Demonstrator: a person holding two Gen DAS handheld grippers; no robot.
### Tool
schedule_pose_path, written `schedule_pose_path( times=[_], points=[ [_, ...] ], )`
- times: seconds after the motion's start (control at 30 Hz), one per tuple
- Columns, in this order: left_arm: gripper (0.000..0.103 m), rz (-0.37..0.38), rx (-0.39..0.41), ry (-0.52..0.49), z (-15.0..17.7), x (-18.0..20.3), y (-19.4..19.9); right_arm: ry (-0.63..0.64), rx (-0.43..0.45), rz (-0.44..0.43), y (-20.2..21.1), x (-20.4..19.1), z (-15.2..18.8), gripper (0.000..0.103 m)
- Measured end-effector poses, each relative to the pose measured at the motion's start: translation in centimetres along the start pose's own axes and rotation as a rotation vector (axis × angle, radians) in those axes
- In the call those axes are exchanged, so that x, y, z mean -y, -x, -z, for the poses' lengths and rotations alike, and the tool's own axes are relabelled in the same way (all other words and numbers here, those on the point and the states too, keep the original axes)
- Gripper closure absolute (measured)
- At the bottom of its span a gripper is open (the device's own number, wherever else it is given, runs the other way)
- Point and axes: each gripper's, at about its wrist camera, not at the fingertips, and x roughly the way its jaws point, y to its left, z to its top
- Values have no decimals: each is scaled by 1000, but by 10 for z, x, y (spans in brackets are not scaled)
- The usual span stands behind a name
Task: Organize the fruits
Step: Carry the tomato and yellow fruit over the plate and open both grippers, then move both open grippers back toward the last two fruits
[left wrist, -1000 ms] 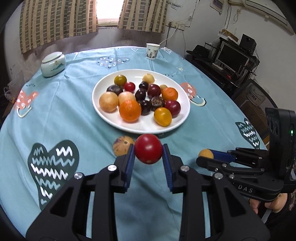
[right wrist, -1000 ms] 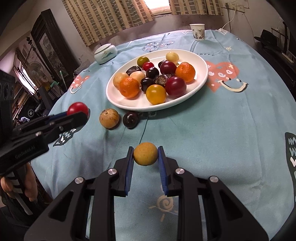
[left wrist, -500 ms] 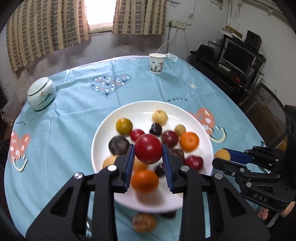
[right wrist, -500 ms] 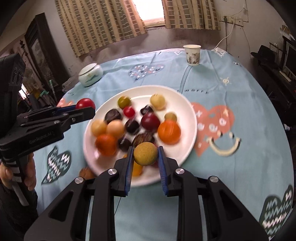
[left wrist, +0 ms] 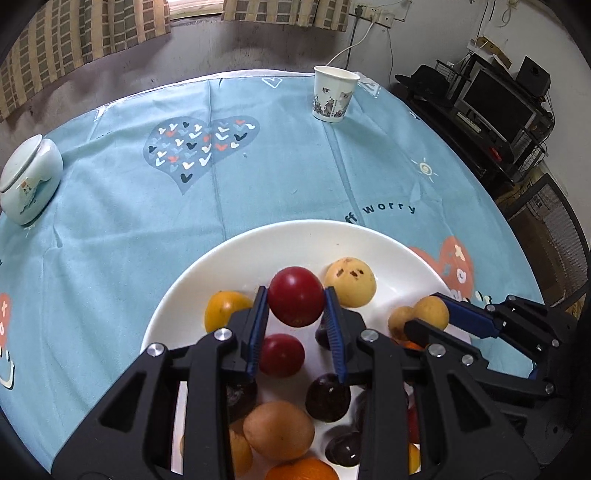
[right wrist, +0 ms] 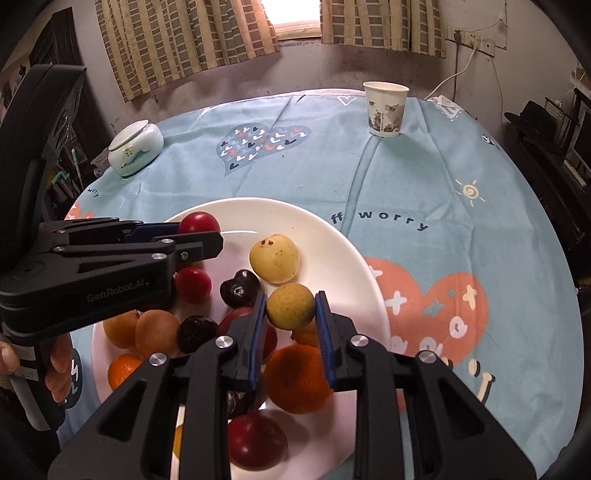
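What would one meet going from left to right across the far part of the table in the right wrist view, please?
White lidded jar → patterned heart print on the blue tablecloth → paper cup.

Soft daylight from window; sharp focus; fisheye bending, dark corners.

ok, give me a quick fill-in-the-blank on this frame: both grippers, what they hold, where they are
1. The left gripper is shut on a ____ fruit.
2. The right gripper grips a yellow-brown fruit above the white ____.
3. The paper cup stands upright on the blue ____, apart from the fruit.
4. Beside the pale spotted fruit on the plate lies a dark ____-shaped fruit.

Missing words: red; plate; tablecloth; heart
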Motion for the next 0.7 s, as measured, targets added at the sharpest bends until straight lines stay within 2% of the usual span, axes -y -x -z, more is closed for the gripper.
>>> schedule_pose_path(
  times=[0.03, 0.07, 0.1, 0.13, 0.17, 0.27, 0.33, 0.4, 0.53, 0.7],
  points=[
    [64, -1, 9, 2, -1, 0, 2, 0, 5, 5, 0, 0, -1, 76],
    [52, -5, 22, 2, -2, 0, 5, -2, 10, 10, 0, 0, -1, 73],
    [45, -13, 40, 4, -2, -1, 11, -3, 12, 15, 2, 0, 0, 70],
    [44, -16, 56, 4, -1, -1, 18, -4, 12, 19, 4, 0, 0, 53],
    [43, -12, 64, 4, 0, -1, 25, -6, 23, 29, 8, -1, -1, 44],
    [43, 0, 96, 18, 9, -2, 54, -7, 65, 38, 32, -1, 1, 44],
    [38, 7, 133, 8, 25, 1, 81, -21, 71, 30, 50, 0, 7, 44],
    [28, -7, 171, -3, 47, 4, 105, -40, 80, 9, 73, 1, 21, 44],
    [26, -34, 217, -23, 104, 10, 145, -68, 74, -38, 104, -1, 63, 44],
    [25, -60, 232, 58, 182, 9, 165, -107, 21, -91, 122, -13, 111, 44]
  ],
)
